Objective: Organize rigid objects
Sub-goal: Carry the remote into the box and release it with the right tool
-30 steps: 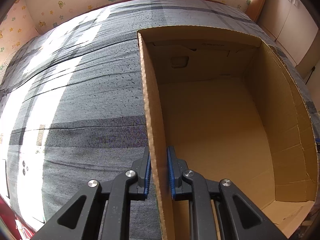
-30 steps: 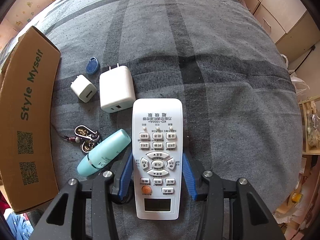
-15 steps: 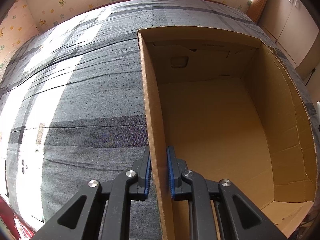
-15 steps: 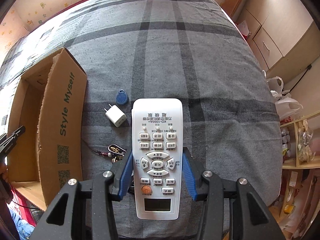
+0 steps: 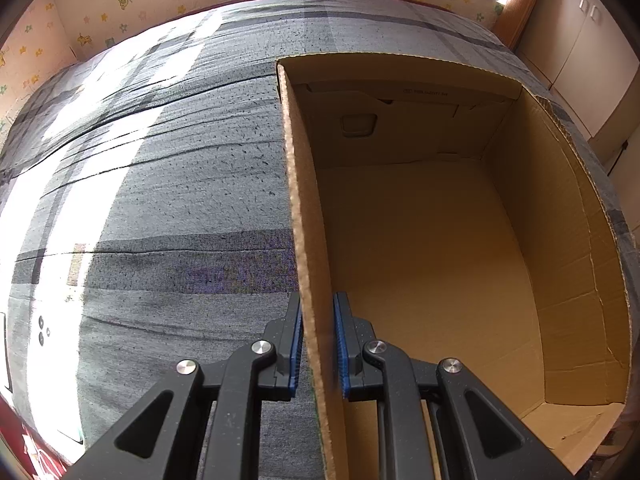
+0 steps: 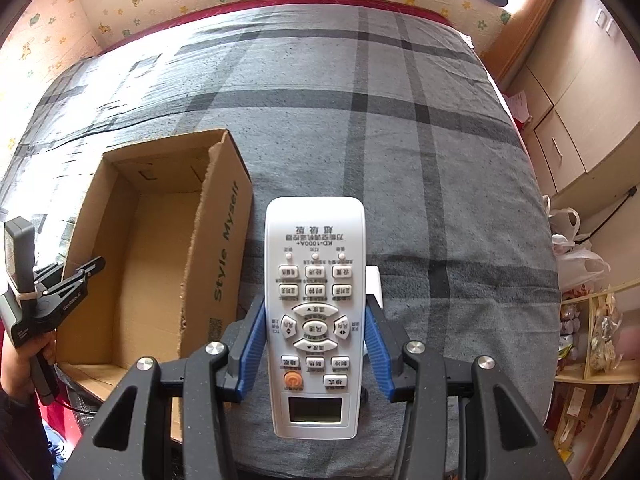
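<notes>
Grey plaid bed carries the open cardboard box; your left gripper has its fingers clamped on the box's left wall. Your right gripper fingers grip the white remote control, held above the bed, right of the box.

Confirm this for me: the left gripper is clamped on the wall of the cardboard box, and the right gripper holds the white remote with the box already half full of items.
One part is wrong: the cardboard box is empty, as the left wrist view shows. The rest stands: the left gripper is clamped on its wall, and the right gripper holds the white remote.
</notes>
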